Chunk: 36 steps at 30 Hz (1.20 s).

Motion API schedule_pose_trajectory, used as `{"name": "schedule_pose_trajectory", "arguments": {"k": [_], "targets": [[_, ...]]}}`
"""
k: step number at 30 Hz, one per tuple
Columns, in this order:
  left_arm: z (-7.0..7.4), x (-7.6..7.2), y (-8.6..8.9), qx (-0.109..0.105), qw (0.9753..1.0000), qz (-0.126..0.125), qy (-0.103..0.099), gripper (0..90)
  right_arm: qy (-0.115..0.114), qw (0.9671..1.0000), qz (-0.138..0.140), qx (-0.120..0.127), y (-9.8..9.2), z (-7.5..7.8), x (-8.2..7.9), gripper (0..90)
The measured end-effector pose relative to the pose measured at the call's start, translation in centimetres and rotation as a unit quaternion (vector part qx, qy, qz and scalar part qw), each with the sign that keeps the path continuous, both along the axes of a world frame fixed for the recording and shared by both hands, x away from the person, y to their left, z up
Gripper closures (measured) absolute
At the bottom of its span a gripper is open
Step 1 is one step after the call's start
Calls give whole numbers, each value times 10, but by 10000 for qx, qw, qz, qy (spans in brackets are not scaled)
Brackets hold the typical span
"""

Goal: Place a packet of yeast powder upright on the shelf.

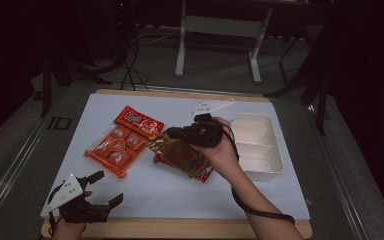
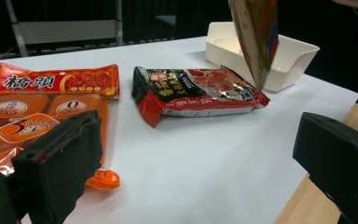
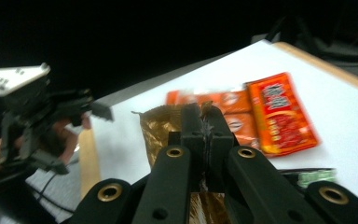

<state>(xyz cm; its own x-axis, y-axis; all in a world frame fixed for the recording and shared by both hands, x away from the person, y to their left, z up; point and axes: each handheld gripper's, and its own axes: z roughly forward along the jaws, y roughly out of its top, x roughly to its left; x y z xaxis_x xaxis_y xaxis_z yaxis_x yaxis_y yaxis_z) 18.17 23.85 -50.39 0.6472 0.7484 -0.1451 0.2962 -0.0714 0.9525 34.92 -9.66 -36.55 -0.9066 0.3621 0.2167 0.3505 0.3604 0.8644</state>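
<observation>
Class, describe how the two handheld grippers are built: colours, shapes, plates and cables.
Both are black, two-jawed tools. The left gripper has blocky black jaws and a pale three-cornered plate with small dots on top. The right gripper has black linkage arms with brass-coloured rivets; it carries a similar plate, and a black cable loops under the forearm. No sleeves are visible.

Each black hand-held gripper [image 1: 103, 190] carries a white three-cornered plate [image 1: 64, 192], brass-ringed pivots [image 3: 174, 152] and a trailing black cable [image 1: 260, 212].
</observation>
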Motion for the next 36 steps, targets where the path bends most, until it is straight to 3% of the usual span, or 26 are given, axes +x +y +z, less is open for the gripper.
{"name": "schedule_pose_trajectory", "arguments": {"k": [7, 8, 10, 16, 27, 28, 31, 34, 36], "targets": [[0, 0, 0, 32, 10000, 12, 6, 16, -82, 9992, -391, 69, -20, 10, 20, 896], [0, 0, 0, 22, 10000, 22, -9, 16, -92, 9983, -566, 136, -30, 13, 30, 896], [0, 0, 0, 34, 10000, 30, 0, 17, -151, 9974, -692, 107, -35, 15, 36, 896], [0, 0, 1, 31, 10000, 71, 9, 16, -218, 9953, -931, 130, -53, 23, 52, 896], [-1, 0, 1, 86, 9999, 101, 53, 16, -367, 9868, -1553, 265, -105, 42, 80, 896], [-2, 0, 1, 91, 9998, 140, 49, 17, -393, 9846, -1683, 261, -116, 45, 85, 896], [-2, -1, 2, 49, 9998, 164, 62, 16, -428, 9826, -1789, 265, -125, 46, 90, 896], [-2, -1, 3, 40, 9997, 217, 80, 16, -434, 9784, -1984, 382, -144, 47, 98, 895], [-2, -2, 3, 41, 9997, 232, 80, 16, -434, 9784, -1984, 382, -144, 47, 98, 895]]}}
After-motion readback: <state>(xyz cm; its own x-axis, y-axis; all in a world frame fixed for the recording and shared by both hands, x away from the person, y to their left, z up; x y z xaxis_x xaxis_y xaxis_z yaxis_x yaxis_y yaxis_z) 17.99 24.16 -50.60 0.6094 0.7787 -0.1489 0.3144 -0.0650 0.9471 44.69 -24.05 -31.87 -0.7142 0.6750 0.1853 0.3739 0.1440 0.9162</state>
